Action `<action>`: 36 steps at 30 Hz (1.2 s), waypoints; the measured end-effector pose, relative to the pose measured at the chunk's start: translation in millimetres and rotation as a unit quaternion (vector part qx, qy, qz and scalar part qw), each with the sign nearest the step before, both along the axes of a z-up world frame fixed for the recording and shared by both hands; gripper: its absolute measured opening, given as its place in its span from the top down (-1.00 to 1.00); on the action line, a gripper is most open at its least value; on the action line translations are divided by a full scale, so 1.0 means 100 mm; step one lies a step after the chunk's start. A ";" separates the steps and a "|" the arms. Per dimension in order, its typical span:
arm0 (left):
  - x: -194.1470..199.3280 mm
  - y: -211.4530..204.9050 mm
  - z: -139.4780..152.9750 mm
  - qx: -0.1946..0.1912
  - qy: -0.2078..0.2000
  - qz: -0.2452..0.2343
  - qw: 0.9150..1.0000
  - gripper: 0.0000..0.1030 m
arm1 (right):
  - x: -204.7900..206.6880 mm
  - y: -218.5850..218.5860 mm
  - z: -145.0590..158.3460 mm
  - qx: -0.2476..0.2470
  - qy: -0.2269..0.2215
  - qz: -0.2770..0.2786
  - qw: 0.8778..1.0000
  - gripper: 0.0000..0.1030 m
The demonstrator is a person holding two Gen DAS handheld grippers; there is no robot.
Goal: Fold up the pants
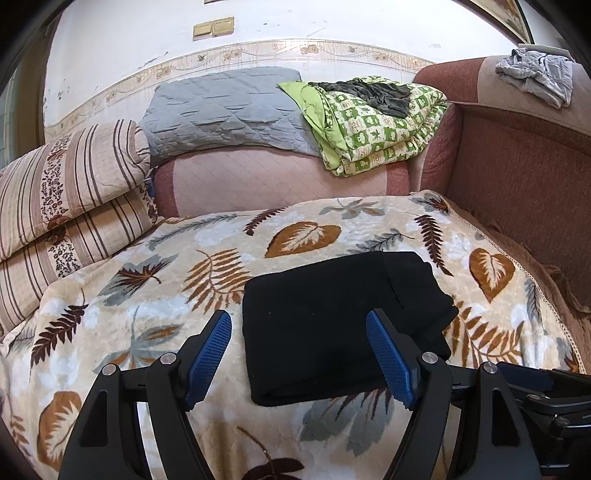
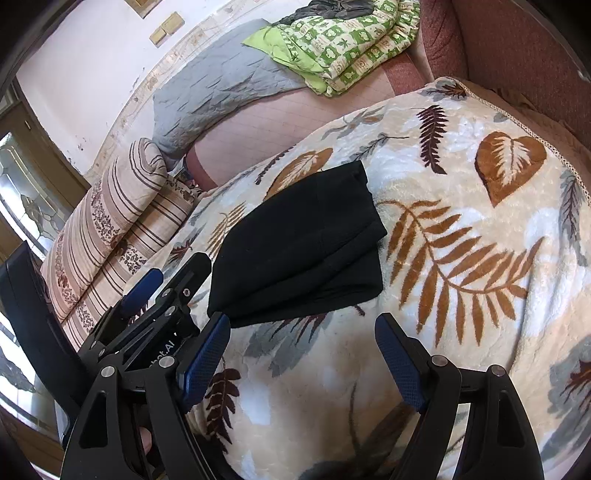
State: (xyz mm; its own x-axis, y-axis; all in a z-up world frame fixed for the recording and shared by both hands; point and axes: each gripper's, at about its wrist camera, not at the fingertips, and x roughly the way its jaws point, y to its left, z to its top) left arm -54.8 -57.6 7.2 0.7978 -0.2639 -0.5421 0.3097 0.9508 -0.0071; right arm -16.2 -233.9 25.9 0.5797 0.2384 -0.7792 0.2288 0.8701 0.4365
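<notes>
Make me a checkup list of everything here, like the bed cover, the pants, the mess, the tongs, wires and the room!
Surface: leaf-print blanket, spread out under the work.
Job's things: black pants, folded into a compact stack, lying flat on the blanket.
Clutter: striped pillows, grey quilted pad, green checked quilt with a dark garment on top, grey cloth on the sofa arm.
Grippers: left tongs open over the near edge of the pants, holding nothing; right tongs open above bare blanket, holding nothing.
Cables: nothing seen.
Surroundings: reddish sofa, white wall with wall switches.
</notes>
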 end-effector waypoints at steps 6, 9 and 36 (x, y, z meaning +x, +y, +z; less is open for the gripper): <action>0.01 0.01 0.00 -0.003 0.006 0.001 1.000 -0.57 | 0.01 0.01 -0.02 -0.016 0.014 -0.005 1.000 -0.59; 0.02 0.02 0.00 -0.003 0.009 0.006 1.000 -0.65 | 0.02 0.02 -0.04 -0.082 0.060 -0.057 0.993 -0.59; 0.10 0.19 0.00 -0.050 0.026 0.037 0.998 -0.76 | 0.03 0.11 0.01 -0.131 0.063 -0.060 0.988 -0.59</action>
